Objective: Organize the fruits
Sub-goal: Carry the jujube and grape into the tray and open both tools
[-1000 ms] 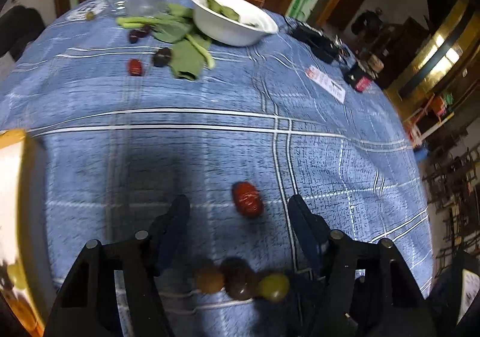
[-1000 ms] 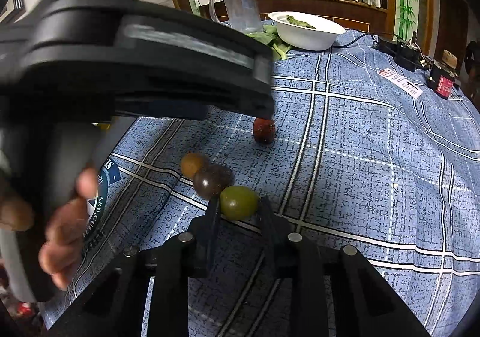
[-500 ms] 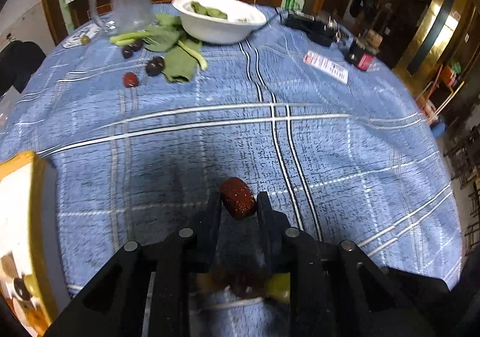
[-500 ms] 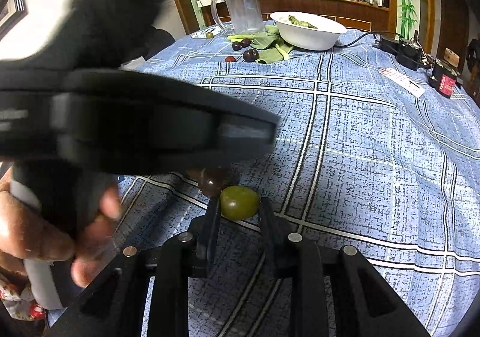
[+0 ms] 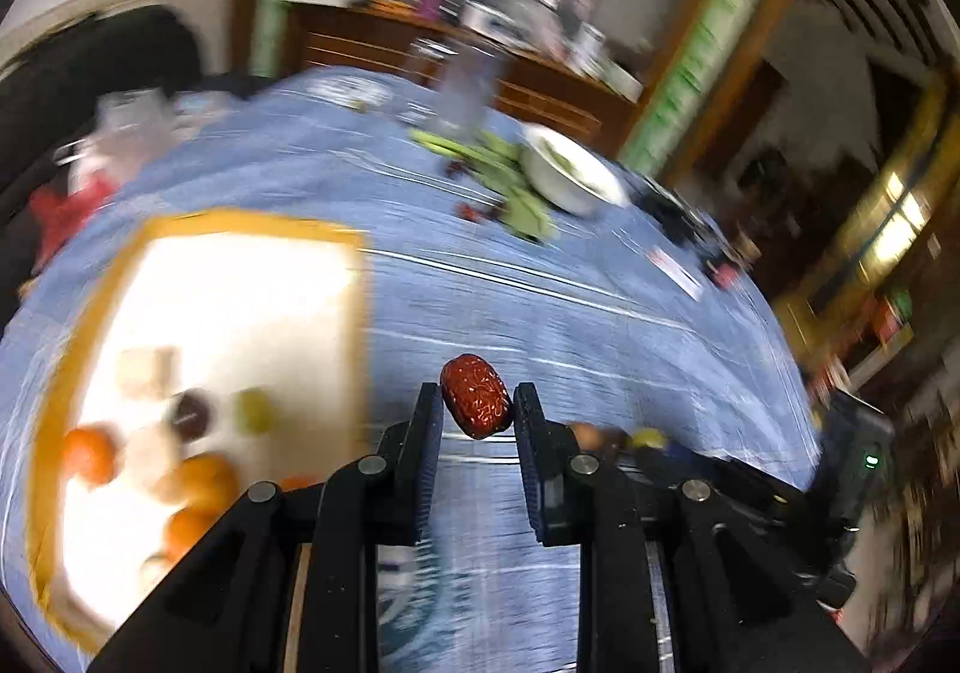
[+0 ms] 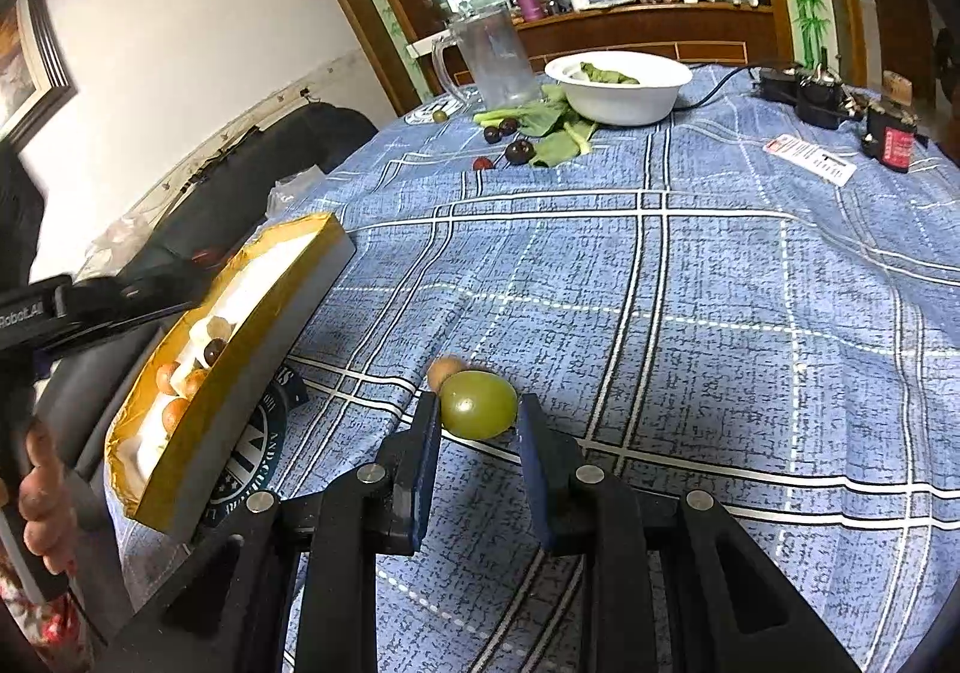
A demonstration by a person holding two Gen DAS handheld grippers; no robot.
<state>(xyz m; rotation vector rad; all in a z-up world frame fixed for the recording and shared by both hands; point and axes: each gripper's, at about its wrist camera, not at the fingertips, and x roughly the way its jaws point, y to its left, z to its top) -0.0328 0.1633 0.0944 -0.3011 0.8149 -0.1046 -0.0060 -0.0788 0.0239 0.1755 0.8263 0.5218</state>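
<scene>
My left gripper (image 5: pixel 477 403) is shut on a red date (image 5: pixel 476 396) and holds it above the blue cloth, right of the gold-rimmed box (image 5: pixel 360 277) that holds several fruits; this view is blurred. My right gripper (image 6: pixel 477 412) is shut on a green grape (image 6: pixel 479 404), lifted off the cloth. A small brown fruit (image 6: pixel 443 370) lies just behind the grape. The box also shows at the left of the right wrist view (image 6: pixel 252 337). More dark fruits (image 6: pixel 519 151) and a small red one (image 6: pixel 482 164) lie far back by the greens.
A white bowl (image 6: pixel 618 97) with greens, loose leaves (image 6: pixel 555 130) and a clear jug (image 6: pixel 489 55) stand at the far side. Black chargers (image 6: pixel 804 94), a red-labelled item (image 6: pixel 894 142) and a card (image 6: pixel 810 160) lie far right. The left handle (image 6: pixel 54 313) is at the left edge.
My left gripper has lifted the red date and swung left toward the box. My right gripper has raised the green grape; the dark fruit beside it is out of sight.
</scene>
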